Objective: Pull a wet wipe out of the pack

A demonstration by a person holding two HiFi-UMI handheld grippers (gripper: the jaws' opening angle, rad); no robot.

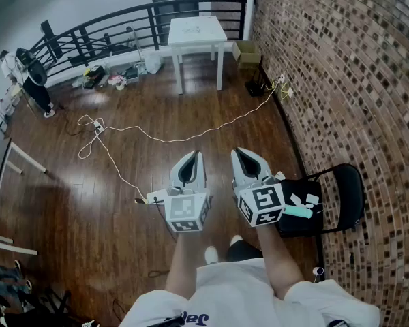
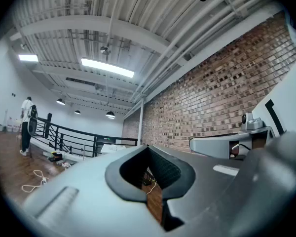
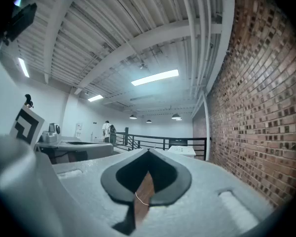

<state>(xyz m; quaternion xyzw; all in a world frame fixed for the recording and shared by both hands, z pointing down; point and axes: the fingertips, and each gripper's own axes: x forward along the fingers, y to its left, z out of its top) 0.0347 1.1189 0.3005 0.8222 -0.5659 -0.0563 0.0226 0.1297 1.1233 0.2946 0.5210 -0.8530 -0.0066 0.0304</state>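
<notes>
I see no wet wipe pack that I can make out. Far ahead stands a white table [image 1: 215,33] with a flat pale thing [image 1: 191,28] on it, too small to identify. My left gripper [image 1: 195,154] and right gripper [image 1: 236,151] are held side by side at waist height, pointing level toward the table. In the left gripper view the left gripper [image 2: 148,147] has its jaw tips together with nothing between them. The right gripper [image 3: 148,151] is likewise shut and empty in its own view. Both are far from the table.
A brick wall [image 1: 341,80] runs along the right, with a black chair [image 1: 341,189] close beside my right gripper. A white cable [image 1: 157,138] snakes over the wooden floor. A black railing [image 1: 123,26] closes the far side. A person [image 1: 31,77] stands far left.
</notes>
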